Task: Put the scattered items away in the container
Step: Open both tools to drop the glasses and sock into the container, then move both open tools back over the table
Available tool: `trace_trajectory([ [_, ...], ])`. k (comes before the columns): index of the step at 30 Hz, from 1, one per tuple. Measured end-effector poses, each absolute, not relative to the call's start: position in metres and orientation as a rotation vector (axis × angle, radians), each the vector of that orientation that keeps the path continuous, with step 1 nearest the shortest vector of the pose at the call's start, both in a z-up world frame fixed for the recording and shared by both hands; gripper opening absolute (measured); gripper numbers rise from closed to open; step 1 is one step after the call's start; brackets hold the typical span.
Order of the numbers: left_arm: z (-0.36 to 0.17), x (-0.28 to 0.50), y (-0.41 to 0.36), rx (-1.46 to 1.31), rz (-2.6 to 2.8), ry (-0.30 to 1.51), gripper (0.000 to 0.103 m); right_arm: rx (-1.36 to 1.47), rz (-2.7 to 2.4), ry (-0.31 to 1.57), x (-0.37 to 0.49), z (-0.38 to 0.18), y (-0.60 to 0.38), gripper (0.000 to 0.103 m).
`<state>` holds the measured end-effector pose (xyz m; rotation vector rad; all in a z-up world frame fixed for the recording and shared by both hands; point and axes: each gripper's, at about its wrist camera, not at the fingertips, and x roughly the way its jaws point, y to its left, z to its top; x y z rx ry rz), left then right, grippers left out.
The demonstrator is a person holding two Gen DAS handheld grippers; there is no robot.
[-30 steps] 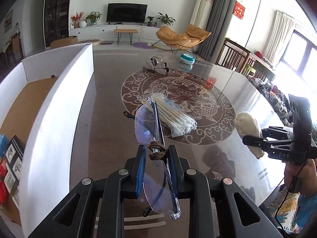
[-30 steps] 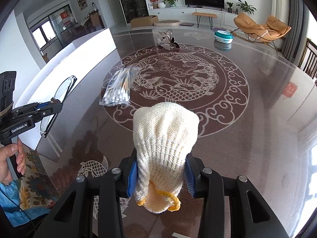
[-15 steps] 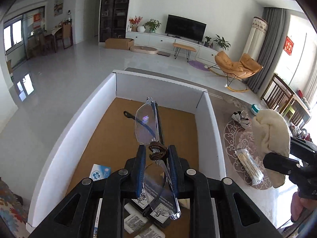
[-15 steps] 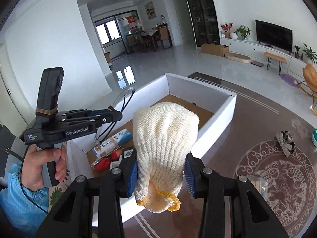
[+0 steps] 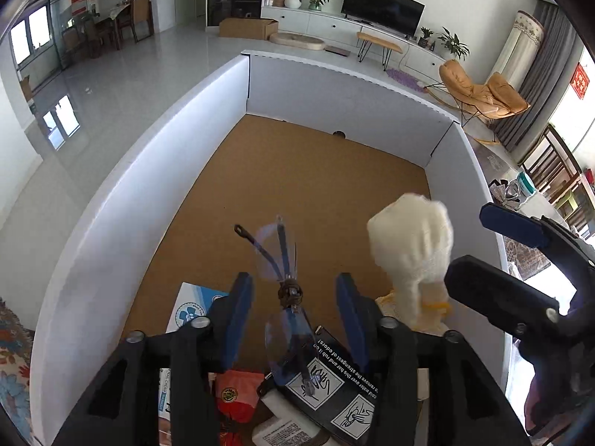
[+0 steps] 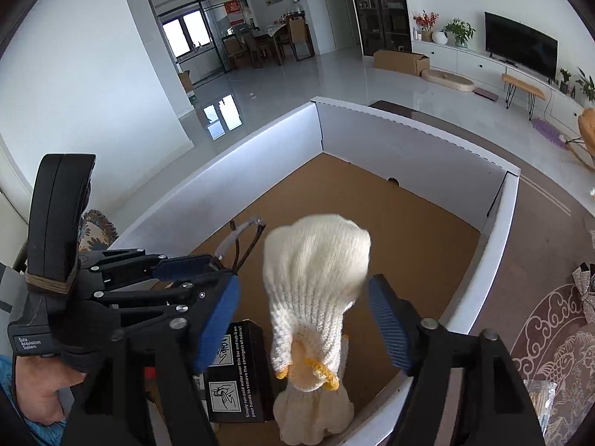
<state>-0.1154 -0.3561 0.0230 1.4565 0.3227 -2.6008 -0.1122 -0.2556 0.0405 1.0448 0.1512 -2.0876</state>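
The white cardboard box (image 5: pixel 160 171) with a brown floor fills both views; it also shows in the right wrist view (image 6: pixel 416 137). My left gripper (image 5: pixel 293 312) is open over the box's near end, and the clear glasses (image 5: pixel 282 256) hang free between its blue pads, dropping. My right gripper (image 6: pixel 303 319) is open too, and the cream knitted glove (image 6: pixel 316 271) falls between its pads toward the box floor. The glove (image 5: pixel 412 245) and right gripper (image 5: pixel 520 260) show at the right in the left wrist view. The left gripper (image 6: pixel 197 278) and glasses (image 6: pixel 241 238) show at the left in the right wrist view.
Inside the box's near end lie a black printed carton (image 5: pixel 334 383), a red packet (image 5: pixel 238 394), a blue-and-white packet (image 5: pixel 189 308) and white boxes. The dark patterned table (image 6: pixel 557 334) lies right, with a swab bag (image 6: pixel 539 397) and silver bow (image 6: pixel 585 290).
Both grippers moved further over the box and opened. The glasses and the glove, held shut half a second ago, are now released and dropping.
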Motion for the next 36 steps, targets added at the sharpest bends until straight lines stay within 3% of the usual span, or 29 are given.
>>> trace_trajectory([
  [1,0.025,-0.112,-0.354,1.434,-2.601,0.306,0.082,1.028,-2.091,0.128,-0.112,0.044,-0.251,0.093],
  [2,0.027,-0.109,-0.352,1.41,-2.603,0.284,0.085,1.013,-2.098,0.111,-0.11,0.047,-0.246,0.093],
  [13,0.092,-0.062,-0.263,1.229,-2.832,0.076,0.086,0.81,-2.358,0.108,-0.054,0.044,-0.073,0.102],
  [18,0.116,-0.032,-0.181,1.224,-3.005,0.02,0.096,0.924,-2.527,0.1,-0.044,0.014,0.048,0.102],
  [19,0.114,-0.028,-0.164,1.241,-3.03,0.008,0.103,0.971,-2.558,0.113,-0.042,0.006,0.071,0.102],
  [27,0.03,-0.049,-0.053,1.513,-2.942,-0.036,0.103,1.277,-2.626,0.217,-0.018,-0.051,0.194,0.102],
  [36,-0.03,-0.095,0.011,1.591,-2.801,0.05,0.103,1.349,-2.622,0.155,-0.011,-0.063,0.224,0.103],
])
